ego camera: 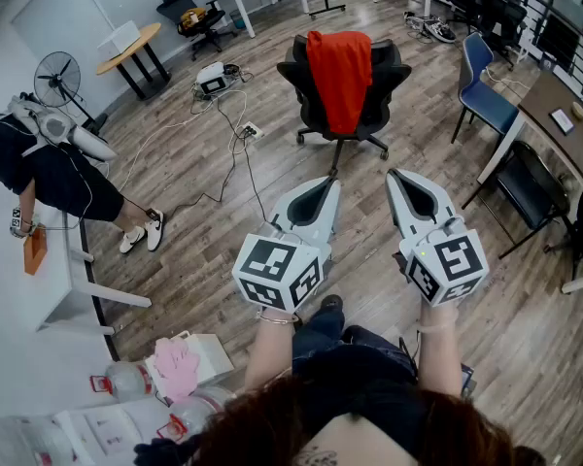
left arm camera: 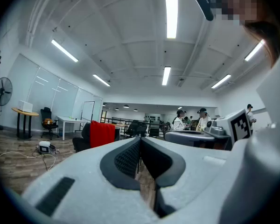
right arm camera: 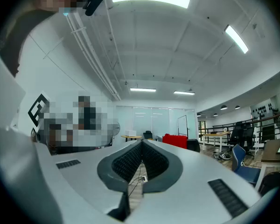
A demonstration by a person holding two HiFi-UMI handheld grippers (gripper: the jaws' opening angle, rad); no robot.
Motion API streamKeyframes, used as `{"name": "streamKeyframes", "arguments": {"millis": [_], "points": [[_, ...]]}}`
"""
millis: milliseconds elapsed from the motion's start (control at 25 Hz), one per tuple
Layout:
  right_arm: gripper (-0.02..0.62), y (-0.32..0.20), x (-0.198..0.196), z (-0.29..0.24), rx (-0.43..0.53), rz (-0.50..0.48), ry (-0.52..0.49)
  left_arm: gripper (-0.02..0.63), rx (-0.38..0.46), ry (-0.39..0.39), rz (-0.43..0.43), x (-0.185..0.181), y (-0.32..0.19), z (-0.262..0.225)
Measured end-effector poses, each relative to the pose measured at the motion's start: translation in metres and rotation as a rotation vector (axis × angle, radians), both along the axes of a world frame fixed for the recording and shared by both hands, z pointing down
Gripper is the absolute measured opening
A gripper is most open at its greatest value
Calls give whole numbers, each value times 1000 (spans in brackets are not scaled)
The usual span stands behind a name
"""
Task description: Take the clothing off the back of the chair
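So the red shirt (ego camera: 338,78) is draped over the back of the black chair (ego camera: 389,76), well ahead of both grippers. Left gripper (ego camera: 323,184) and right gripper (ego camera: 398,177) are held level side by side, jaws fully closed, gripping nothing. Cables (ego camera: 235,129) lie on the wood floor nearby.

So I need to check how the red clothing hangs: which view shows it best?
The head view: the red clothing shows whole, draped over the back of the black chair. Both gripper views show only a small red patch far off.
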State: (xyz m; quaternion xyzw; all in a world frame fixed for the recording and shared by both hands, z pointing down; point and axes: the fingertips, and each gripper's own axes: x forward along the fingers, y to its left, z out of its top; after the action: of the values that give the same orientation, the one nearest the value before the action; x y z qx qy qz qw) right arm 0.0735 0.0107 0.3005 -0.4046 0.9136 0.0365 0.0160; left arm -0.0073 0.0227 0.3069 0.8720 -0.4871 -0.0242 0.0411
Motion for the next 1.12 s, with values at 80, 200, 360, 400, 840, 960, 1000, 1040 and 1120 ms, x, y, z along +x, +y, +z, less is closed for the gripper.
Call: {"name": "streamKeyframes", "arguments": {"millis": [80,200,360,400,840,960,1000,1040,1120], "points": [[-12,-5,-1,0,10,9,-16,17,0,0,3,-3,-6,2],[-12,-14,-6,-2,15,2,-44,17,-2,4,8,-7,-17,4],[-14,-29,-15,0,20,3,-35,17,-4,5,15,-13,-34,5],[-14,-33,-17,0,18,3,-34,17,-5,7,18,-14,-38,5],[-14,-80,-44,4,3,21,-33,17,3,6,58,-38,-88,5],[-14,-93,-55,4,7,30,-33,17,8,3,65,-49,-101,5],[-14,-97,-59,4,7,33,-31,17,10,4,67,-53,-105,5],[-14,-101,-63,4,7,34,-32,17,10,6,70,-57,-109,5],[-14,-107,-69,1,10,33,-47,17,8,9,77,-62,-118,5]]}}
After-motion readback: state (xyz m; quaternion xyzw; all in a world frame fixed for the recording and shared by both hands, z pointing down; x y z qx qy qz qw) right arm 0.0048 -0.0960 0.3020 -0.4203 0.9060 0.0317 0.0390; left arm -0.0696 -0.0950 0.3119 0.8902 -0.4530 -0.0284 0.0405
